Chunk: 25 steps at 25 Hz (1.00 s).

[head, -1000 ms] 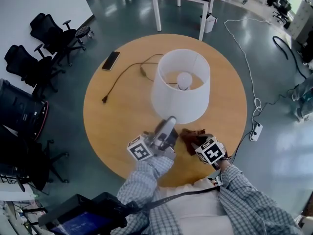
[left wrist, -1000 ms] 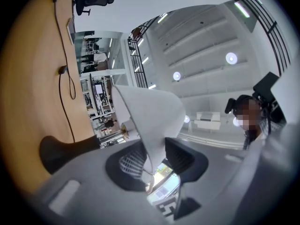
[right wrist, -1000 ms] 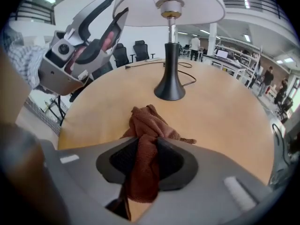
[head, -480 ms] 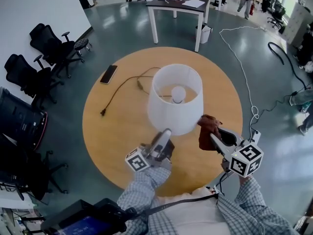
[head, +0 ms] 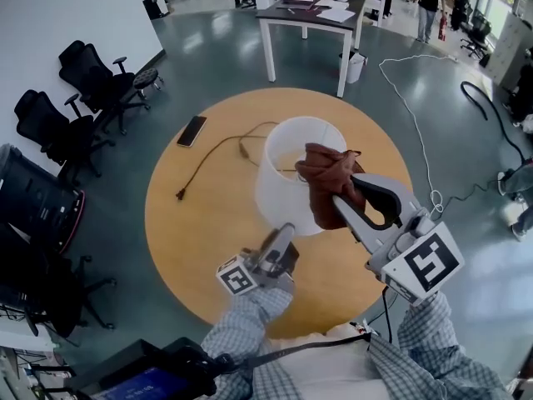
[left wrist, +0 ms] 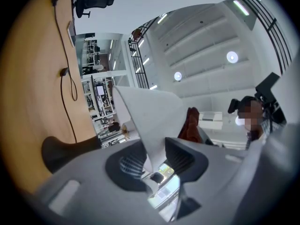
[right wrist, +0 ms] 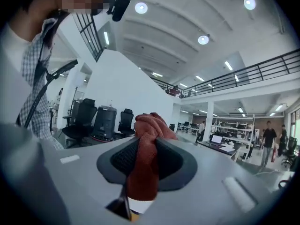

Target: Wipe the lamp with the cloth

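While two claws (head: 285,228) (head: 340,195) grip: one lamp (head: 279,182), one cloth (head: 323,172).

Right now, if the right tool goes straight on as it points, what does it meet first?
Probably nothing near: the right tool, holding the cloth, seems to pass above the lampshade; depth is unclear.

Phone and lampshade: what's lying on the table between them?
Only the lamp's black cord, curving between the phone and the lampshade; the head view shows it.
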Each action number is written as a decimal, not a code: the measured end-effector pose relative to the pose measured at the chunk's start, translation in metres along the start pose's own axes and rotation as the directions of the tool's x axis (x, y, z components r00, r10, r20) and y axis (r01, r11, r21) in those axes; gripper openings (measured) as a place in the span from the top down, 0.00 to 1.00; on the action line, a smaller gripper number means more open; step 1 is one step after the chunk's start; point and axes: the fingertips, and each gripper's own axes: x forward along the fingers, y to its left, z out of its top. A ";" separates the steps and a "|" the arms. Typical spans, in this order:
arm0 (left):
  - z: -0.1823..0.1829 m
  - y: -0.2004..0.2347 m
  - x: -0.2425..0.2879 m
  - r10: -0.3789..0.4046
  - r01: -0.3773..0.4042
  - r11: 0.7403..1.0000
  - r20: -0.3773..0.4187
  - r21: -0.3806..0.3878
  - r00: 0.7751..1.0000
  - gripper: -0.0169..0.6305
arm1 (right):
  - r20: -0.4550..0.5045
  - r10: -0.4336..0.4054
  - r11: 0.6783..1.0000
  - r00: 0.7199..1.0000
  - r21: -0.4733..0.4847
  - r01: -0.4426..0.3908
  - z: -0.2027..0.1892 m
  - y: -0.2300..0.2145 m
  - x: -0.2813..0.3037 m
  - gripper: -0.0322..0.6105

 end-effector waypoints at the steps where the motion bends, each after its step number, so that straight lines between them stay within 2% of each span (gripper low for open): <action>1: 0.000 0.000 0.000 0.001 -0.001 1.000 0.002 0.001 1.000 0.78 | -0.047 0.000 0.999 0.999 -0.040 -0.002 -0.003 0.009 0.008 0.79; 4: 0.000 0.002 0.000 0.005 -0.005 1.000 0.012 0.002 1.000 0.78 | -0.191 -0.073 0.975 0.979 -0.219 0.030 -0.016 0.031 0.029 0.79; 6: -0.001 0.002 0.001 0.005 -0.005 1.000 0.012 0.003 1.000 0.78 | -0.207 -0.120 0.957 0.971 -0.285 0.058 -0.019 0.042 0.037 0.79; 8: -0.001 0.002 0.001 0.002 -0.002 1.000 0.008 0.004 1.000 0.78 | -0.218 -0.114 0.952 0.969 -0.304 0.044 -0.026 0.056 0.043 0.79; 12: 0.000 0.000 0.001 0.004 -0.004 1.000 0.009 0.003 1.000 0.78 | -0.287 -0.049 0.957 0.957 -0.289 -0.038 -0.058 0.083 0.051 0.79; 15: 0.001 0.001 0.000 -0.005 0.005 1.000 0.011 0.005 1.000 0.78 | -0.299 -0.042 0.959 0.953 -0.281 -0.046 -0.071 0.088 0.048 0.79; 21: 0.001 0.000 0.002 -0.001 0.001 1.000 0.007 0.000 1.000 0.78 | -0.206 -0.096 0.972 0.974 -0.229 0.047 -0.059 0.057 0.024 0.79; 25: 0.001 0.000 0.001 -0.003 0.003 1.000 0.005 0.002 1.000 0.78 | -0.145 -0.181 0.982 0.973 -0.081 0.171 -0.055 0.016 0.003 0.79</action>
